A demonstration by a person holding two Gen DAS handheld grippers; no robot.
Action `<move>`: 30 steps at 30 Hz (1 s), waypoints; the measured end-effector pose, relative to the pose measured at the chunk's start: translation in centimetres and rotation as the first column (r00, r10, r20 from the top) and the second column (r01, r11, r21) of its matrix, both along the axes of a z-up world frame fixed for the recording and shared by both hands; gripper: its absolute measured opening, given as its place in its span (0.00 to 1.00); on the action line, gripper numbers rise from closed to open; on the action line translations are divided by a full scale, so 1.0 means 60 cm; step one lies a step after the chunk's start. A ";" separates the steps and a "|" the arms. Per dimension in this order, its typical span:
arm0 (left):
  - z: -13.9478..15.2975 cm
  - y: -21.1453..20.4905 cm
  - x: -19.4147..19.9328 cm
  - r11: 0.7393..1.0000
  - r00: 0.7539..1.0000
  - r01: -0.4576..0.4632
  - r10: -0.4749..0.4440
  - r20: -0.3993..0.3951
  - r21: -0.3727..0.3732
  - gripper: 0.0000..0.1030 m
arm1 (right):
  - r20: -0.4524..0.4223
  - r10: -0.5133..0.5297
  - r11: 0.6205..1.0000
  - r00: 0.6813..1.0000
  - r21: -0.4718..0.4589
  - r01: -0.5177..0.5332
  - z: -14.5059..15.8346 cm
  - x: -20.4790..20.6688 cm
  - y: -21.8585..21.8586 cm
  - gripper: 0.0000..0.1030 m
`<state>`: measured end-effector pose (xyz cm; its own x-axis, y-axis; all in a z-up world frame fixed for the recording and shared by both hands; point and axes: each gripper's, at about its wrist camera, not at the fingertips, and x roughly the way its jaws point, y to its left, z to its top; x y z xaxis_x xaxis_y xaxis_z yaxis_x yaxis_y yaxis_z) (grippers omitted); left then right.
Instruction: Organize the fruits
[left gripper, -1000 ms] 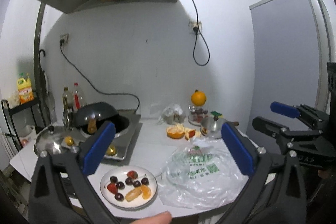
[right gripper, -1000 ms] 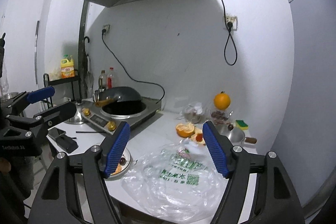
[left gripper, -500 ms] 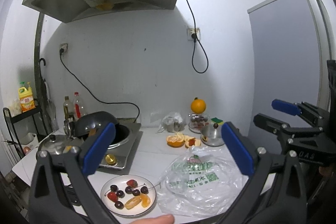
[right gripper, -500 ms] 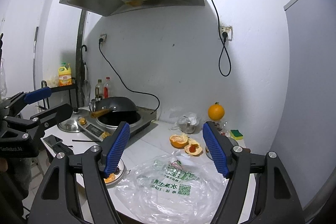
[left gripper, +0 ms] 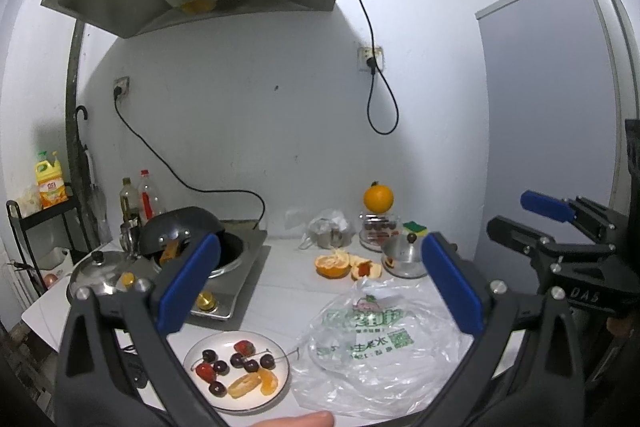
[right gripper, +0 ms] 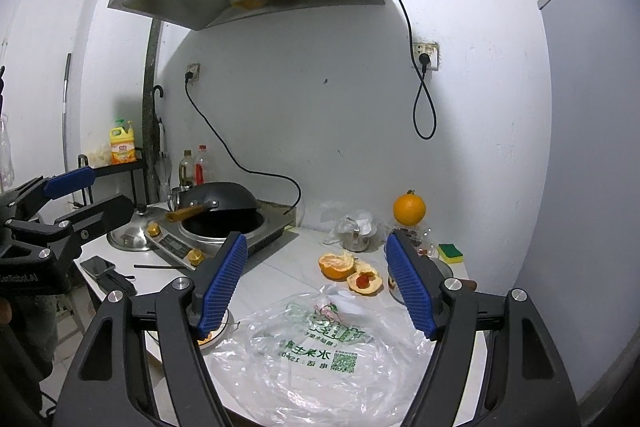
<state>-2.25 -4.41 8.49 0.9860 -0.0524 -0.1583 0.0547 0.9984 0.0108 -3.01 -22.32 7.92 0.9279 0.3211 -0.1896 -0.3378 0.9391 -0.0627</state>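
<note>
- Here, the left gripper (left gripper: 320,283) hangs above the near edge of the white tabletop (left gripper: 280,287), jaws spread wide with nothing between them.
- Below and between its jaws sits a white plate (left gripper: 276,395) of cherries (left gripper: 237,360) and orange segments (left gripper: 250,383), close to the tabletop's front edge.
- Just right of the plate, under the right-hand jaw, lies a crumpled clear plastic bag (left gripper: 380,351) reaching the same edge.
- Beyond the jaws, bare tabletop runs to a peeled orange (left gripper: 331,265) and a whole orange (left gripper: 378,198) perched on a jar near the wall.
- Left of the jaws, an induction cooker (left gripper: 236,263) with a black wok (left gripper: 180,231) closes off that side.
- The right gripper (right gripper: 316,285) hovers level over the bag, jaws likewise released and empty, the tabletop's right edge just past its right-hand jaw.
</note>
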 end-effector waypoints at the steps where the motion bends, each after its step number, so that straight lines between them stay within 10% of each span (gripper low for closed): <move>1: -0.001 -0.002 0.003 1.000 1.000 -0.003 0.003 -0.002 0.000 0.99 | 0.000 0.000 1.000 1.000 0.001 0.000 0.000 0.002 -0.002 0.73; 30: -0.015 -0.028 0.025 0.999 0.999 -0.035 0.034 -0.018 -0.024 0.99 | -0.030 0.023 1.000 0.999 0.005 -0.023 -0.005 0.022 -0.027 0.73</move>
